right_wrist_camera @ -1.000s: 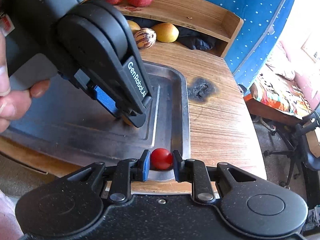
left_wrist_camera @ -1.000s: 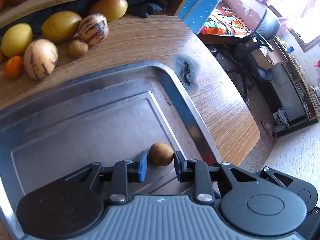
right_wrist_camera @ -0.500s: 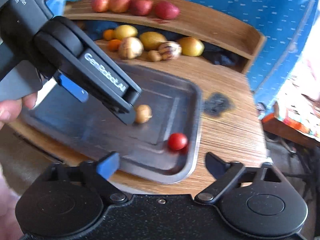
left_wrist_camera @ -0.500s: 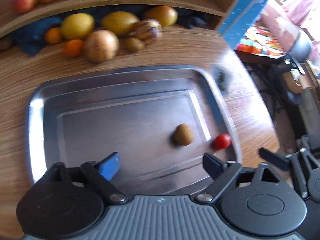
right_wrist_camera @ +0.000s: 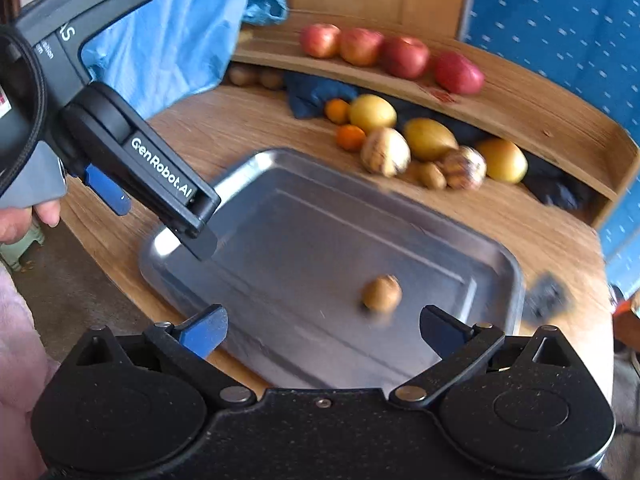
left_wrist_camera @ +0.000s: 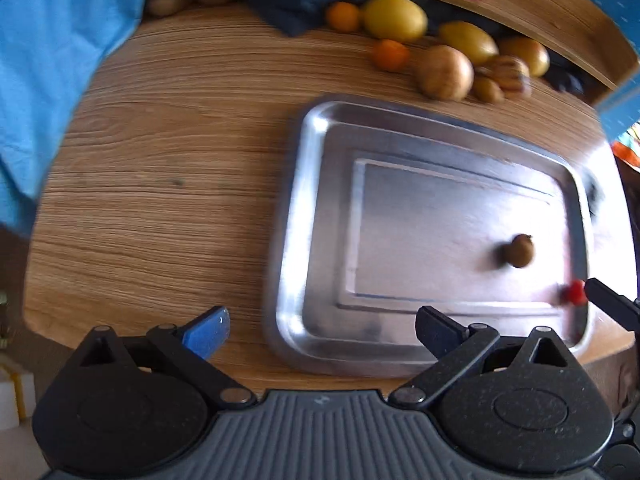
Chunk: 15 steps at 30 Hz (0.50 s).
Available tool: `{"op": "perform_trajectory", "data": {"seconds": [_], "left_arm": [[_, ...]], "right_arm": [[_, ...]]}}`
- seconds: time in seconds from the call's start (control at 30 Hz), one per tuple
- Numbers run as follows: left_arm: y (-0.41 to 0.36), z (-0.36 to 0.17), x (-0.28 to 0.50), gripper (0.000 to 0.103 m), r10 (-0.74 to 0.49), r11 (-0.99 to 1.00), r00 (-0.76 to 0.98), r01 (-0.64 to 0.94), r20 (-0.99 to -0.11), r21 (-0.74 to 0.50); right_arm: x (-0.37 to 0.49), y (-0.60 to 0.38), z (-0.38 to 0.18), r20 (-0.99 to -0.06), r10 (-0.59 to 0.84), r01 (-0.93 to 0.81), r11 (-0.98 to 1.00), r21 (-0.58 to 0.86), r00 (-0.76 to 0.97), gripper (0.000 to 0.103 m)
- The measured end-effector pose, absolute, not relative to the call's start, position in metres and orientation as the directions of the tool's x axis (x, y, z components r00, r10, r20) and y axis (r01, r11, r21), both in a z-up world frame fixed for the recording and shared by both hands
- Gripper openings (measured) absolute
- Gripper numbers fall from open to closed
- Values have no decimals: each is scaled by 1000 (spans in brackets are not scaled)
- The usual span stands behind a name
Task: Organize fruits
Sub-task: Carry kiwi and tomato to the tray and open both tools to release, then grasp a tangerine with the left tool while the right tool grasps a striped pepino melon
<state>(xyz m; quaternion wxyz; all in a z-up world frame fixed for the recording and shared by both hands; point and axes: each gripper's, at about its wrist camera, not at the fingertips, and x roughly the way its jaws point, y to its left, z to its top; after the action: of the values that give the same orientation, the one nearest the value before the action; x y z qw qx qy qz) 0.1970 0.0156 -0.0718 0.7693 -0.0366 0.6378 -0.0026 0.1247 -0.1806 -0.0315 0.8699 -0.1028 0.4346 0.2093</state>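
Wooden table [left_wrist_camera: 160, 168] carries one steel tray [left_wrist_camera: 296, 216] holding two fruits: one brown fruit [left_wrist_camera: 519, 251], one red tomato [left_wrist_camera: 575, 291]. I see four apples [right_wrist_camera: 404, 56] shelved. My left gripper [left_wrist_camera: 322, 326] and right gripper [right_wrist_camera: 322, 326] both gape empty.

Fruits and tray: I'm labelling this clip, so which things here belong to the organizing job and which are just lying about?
Job:
- metal tray
- small brown fruit on it
- red tomato at its corner
- fruit pile behind the tray
- red apples on the shelf

Lying about:
- blue plastic bag
- dark cloth
- burn mark
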Motion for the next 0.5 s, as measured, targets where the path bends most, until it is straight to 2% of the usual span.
{"op": "perform_trajectory", "data": {"seconds": [0.27, 0.5], "left_arm": [[34, -62, 234, 102, -37, 998, 222, -48, -974, -49], [36, -60, 280, 102, -49, 999, 248, 27, -968, -43]], "right_arm": [[163, -163, -29, -780, 229, -422, 905, -48, 582, 102], [201, -155, -34, -775, 132, -313, 946, -88, 618, 102]]}}
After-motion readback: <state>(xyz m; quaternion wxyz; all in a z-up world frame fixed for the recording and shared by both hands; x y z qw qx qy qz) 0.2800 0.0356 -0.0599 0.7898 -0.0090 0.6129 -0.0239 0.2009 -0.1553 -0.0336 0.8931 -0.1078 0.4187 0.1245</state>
